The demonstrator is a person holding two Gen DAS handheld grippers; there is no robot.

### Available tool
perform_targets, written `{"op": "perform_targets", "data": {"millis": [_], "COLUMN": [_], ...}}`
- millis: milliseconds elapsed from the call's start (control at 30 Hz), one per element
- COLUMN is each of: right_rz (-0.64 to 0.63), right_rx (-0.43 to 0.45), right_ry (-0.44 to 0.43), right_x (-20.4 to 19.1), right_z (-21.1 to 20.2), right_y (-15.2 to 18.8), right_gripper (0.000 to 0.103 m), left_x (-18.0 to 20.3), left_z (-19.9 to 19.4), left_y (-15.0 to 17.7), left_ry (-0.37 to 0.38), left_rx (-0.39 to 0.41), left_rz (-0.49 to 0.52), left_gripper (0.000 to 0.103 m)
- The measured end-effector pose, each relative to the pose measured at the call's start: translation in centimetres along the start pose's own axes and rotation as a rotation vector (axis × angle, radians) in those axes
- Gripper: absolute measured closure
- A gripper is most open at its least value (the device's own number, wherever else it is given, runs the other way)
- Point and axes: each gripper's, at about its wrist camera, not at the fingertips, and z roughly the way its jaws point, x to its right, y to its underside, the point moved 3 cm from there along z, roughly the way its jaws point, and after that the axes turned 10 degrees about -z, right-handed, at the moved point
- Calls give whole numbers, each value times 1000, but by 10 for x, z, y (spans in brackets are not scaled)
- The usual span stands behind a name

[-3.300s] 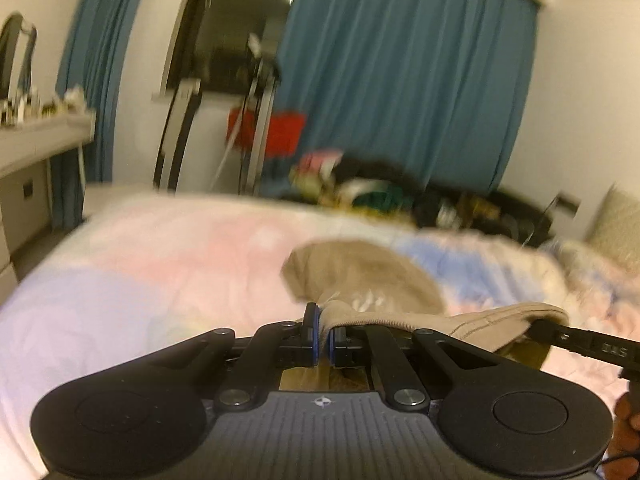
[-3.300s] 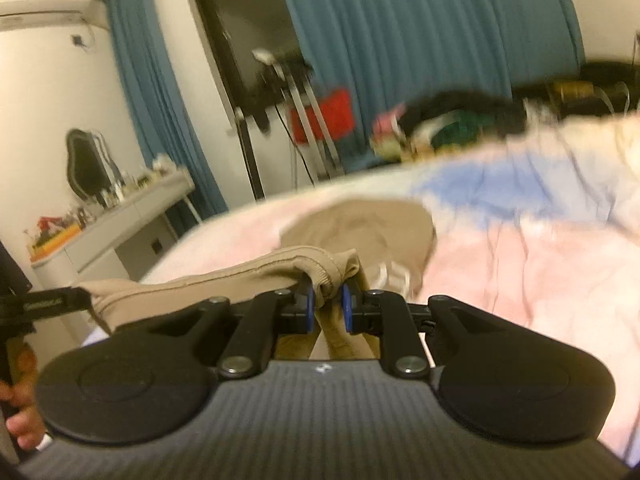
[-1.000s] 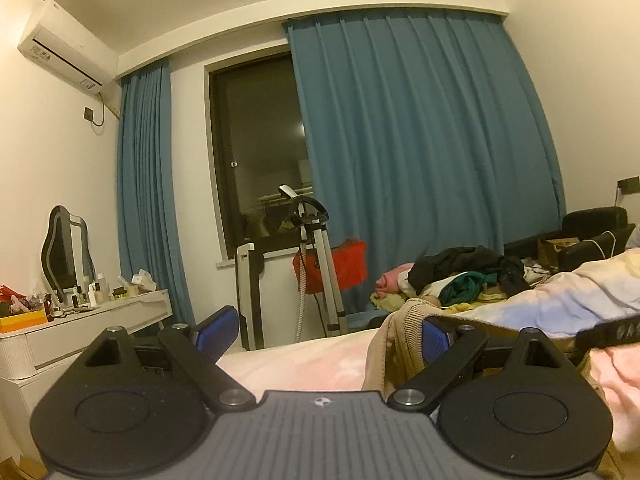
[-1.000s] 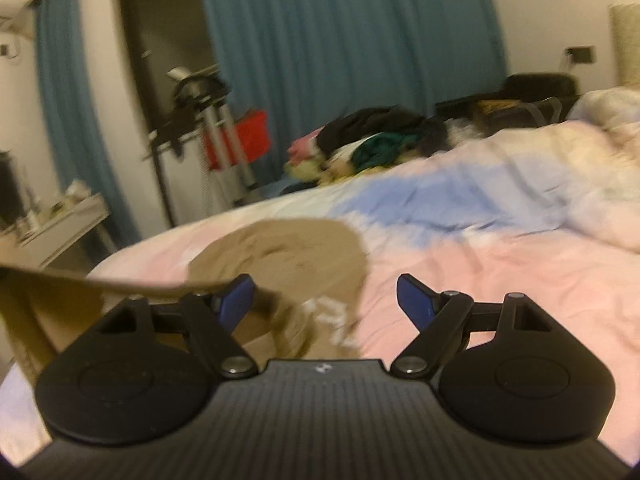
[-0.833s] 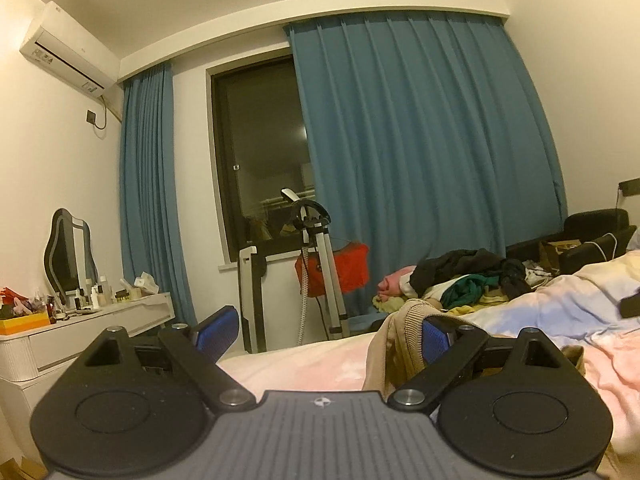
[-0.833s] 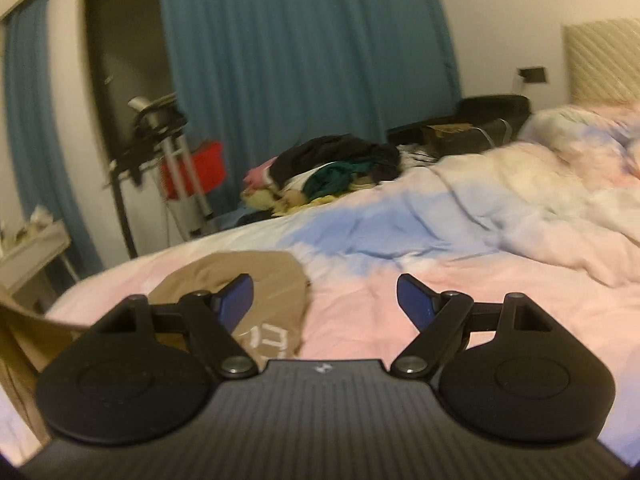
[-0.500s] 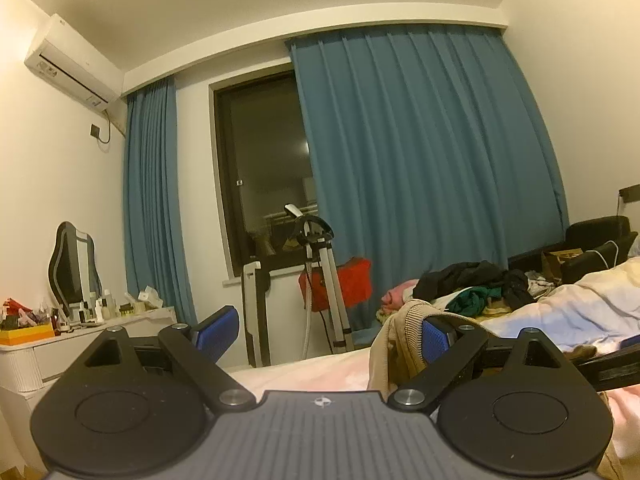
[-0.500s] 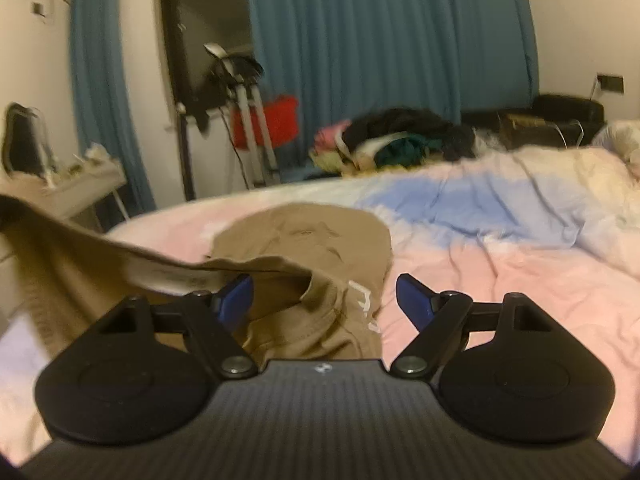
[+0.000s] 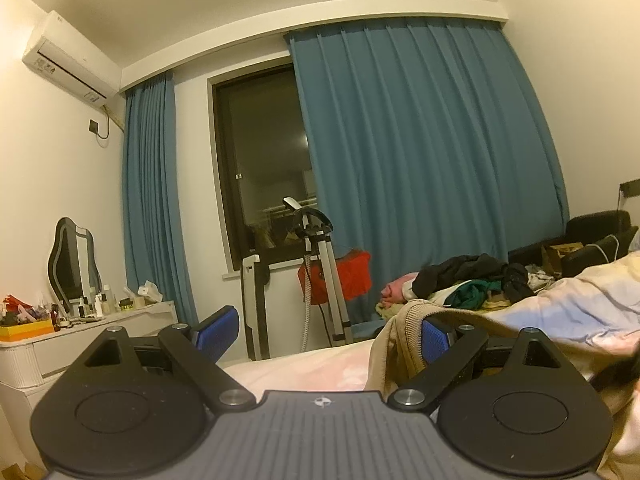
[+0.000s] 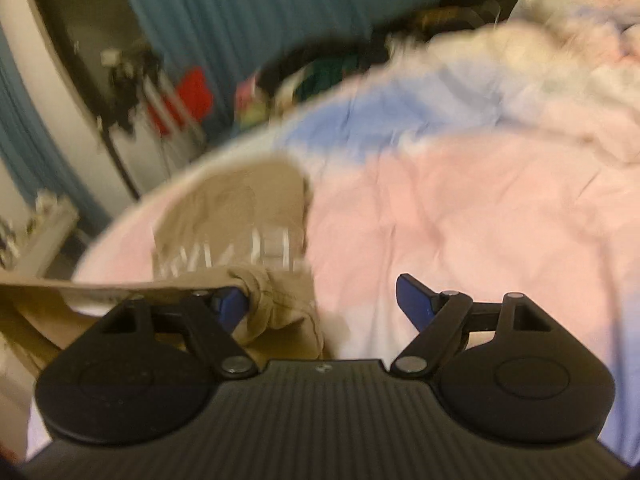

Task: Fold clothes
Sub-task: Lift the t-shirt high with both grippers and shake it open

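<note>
On the pink bed (image 10: 440,208), both my tools stand open; the tan garment (image 10: 240,208) hangs on their pads.

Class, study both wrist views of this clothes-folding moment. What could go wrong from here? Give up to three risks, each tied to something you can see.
1. Both sets of jaws stand open, yet the tan garment is draped over one finger of each gripper; pulling away may drag it and undo the fold.
2. The right wrist view is blurred, so a hasty regrasp might pinch the duvet too.
3. Part of the garment hangs off the bed's edge and could slide down.
</note>
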Motion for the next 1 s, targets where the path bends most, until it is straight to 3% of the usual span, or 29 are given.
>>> {"op": "perform_targets", "data": {"millis": [100, 200, 300, 400, 467, 567, 700, 900, 1000], "right_rz": [-20, -85, -120, -43, -24, -82, -151, -285, -294], "right_rx": [161, 227, 87, -60, -70, 57, 236, 531, 601], "right_ry": [25, 46, -2, 4, 56, 148, 179, 124, 73], "right_x": [1, -10, -17, -8, -3, -8, -23, -66, -81], "right_z": [-40, -51, -21, 15, 25, 10, -28, -109, -151], "right_y": [-12, -12, 0, 21, 25, 16, -18, -103, -156], "right_gripper": [22, 20, 21, 21, 21, 21, 21, 21, 21], "left_x": [-3, -4, -6, -10, -13, -19, -34, -61, -74], "left_z": [-3, -7, -4, 2, 4, 1, -8, -15, -19], "left_y": [-3, -5, -5, -1, 3, 12, -4, -99, -168], "left_ry": [8, 4, -4, -26, -42, -93, -153, -208, -201], "left_rx": [11, 35, 12, -18, -49, -115, -90, 86, 178], "left_rz": [-24, -28, -45, -66, -96, -170, -251, -370, -415], "left_gripper": [10, 10, 10, 10, 10, 10, 9, 7, 7]}}
